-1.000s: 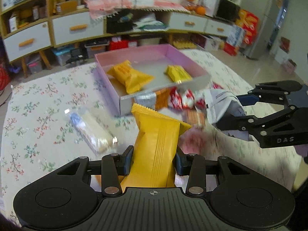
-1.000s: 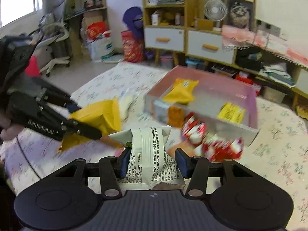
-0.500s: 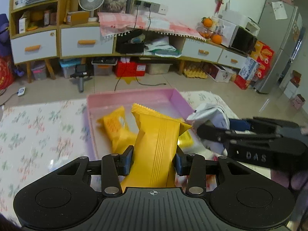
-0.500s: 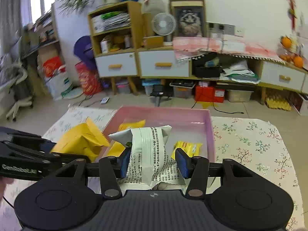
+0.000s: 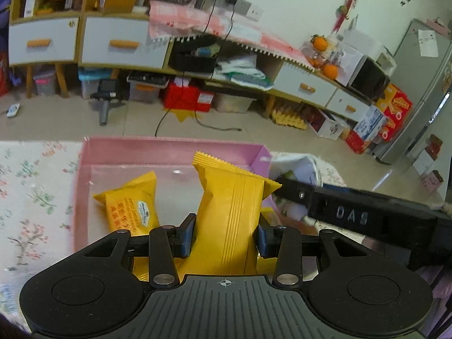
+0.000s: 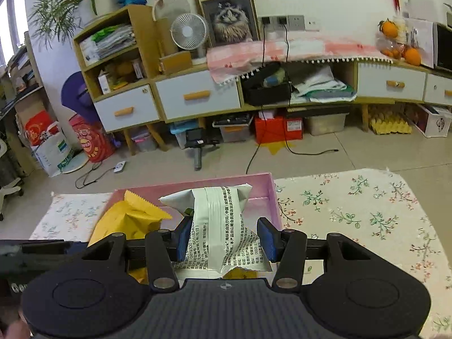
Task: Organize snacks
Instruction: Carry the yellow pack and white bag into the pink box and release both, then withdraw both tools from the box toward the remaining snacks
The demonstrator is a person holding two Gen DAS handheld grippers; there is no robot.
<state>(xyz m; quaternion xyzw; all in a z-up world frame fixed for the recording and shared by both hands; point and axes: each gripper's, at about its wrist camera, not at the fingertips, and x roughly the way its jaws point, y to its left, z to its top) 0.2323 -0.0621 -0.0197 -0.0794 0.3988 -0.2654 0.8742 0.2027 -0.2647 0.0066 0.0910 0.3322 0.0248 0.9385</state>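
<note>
Left wrist view: the left gripper [image 5: 226,240] is closed on a yellow snack packet [image 5: 231,212], its two blue pads [image 5: 186,236] pressing the packet's sides; the packet stands upright between the fingers, its serrated top edge rising ahead of the fingertips. Just left of the left finger, a second orange-yellow packet [image 5: 131,202] lies flat on the floor of the pink box [image 5: 169,152]. Beyond the right finger, a sliver of a third yellow packet [image 5: 268,216] shows on the box floor. To the right of the fingertips, the right gripper [image 5: 296,195] crosses the view, its black finger marked "DAS", with the white packet [image 5: 299,169] at its tip near the box's right wall. The box rests on a floral tablecloth [image 5: 31,192], seen to the left of the fingers. Right wrist view: the right gripper [image 6: 224,238] holds the white packet [image 6: 217,220], printed with black text, upright between its fingers; the left pad [image 6: 180,238] touches the packet, while the right pad [image 6: 267,240] appears to stand just off its edge, so the firmness of the grip cannot be told. Left of the fingers, the yellow snack packet [image 6: 130,220] sits in the left gripper [image 6: 79,247]. Ahead of the fingertips lies the far wall of the pink box [image 6: 260,195]; to the right spreads the floral tablecloth [image 6: 353,212]. Farther off stand a low cabinet [image 6: 197,96] and a small fan [image 6: 186,32].
</note>
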